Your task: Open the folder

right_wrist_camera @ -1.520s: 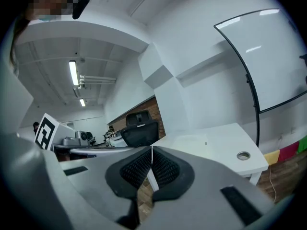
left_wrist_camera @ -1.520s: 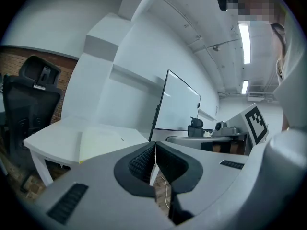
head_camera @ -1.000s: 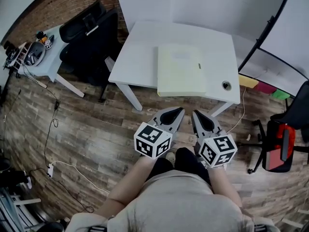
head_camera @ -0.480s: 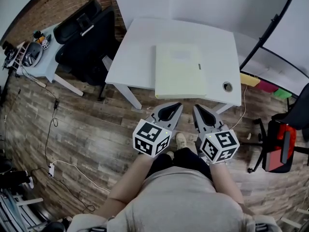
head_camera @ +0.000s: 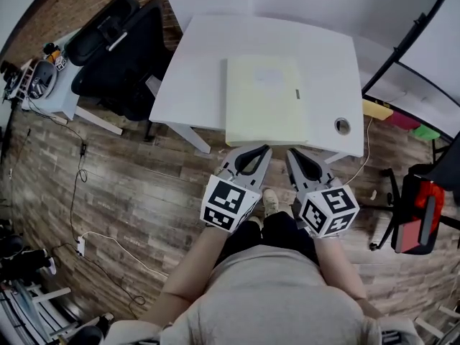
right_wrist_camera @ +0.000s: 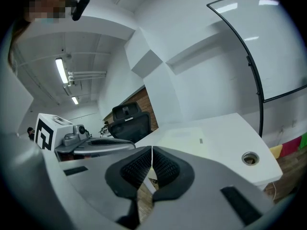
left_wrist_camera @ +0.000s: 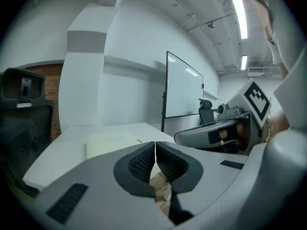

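**Found folder closed, both grippers shut and empty**

Logged pale yellow folder (head_camera: 264, 100) lying flat and closed on white worktop (head_camera: 194, 70), set toward the near edge, slightly right of centre. Saw nothing touching it. Noted small grey tab (head_camera: 297, 93) on folder's right side, print too small to read. Spotted round cable hole (head_camera: 342, 126) in worktop's near right corner.

Read left gripper (head_camera: 264, 149) with jaws pressed together, nothing between them. Read right gripper (head_camera: 290, 152) the same, ribbed pads meeting on nothing. Caught both side by side just short of worktop's near edge, apart from folder, with a shoe (head_camera: 269, 201) below between them. Saw black-and-white square patterns on the marker cubes (head_camera: 228, 203), no words.

Room: recorded wood-plank floor (head_camera: 129, 185), brick wall (head_camera: 72, 9) at upper left, white walls elsewhere. Marked black office chair (head_camera: 118, 49) left of worktop, touching or just beside it, could not tell. Marked second small desk (head_camera: 47, 92) with clutter farther left, and red-and-black chair (head_camera: 420, 218) at far right. Saw cable (head_camera: 75, 192) trailing over floor, and yellow, pink and green items (head_camera: 377, 108) past worktop's right end. Picked up whiteboard on stand (left_wrist_camera: 184, 87) and ceiling strip lights (left_wrist_camera: 238, 11) in left gripper view.
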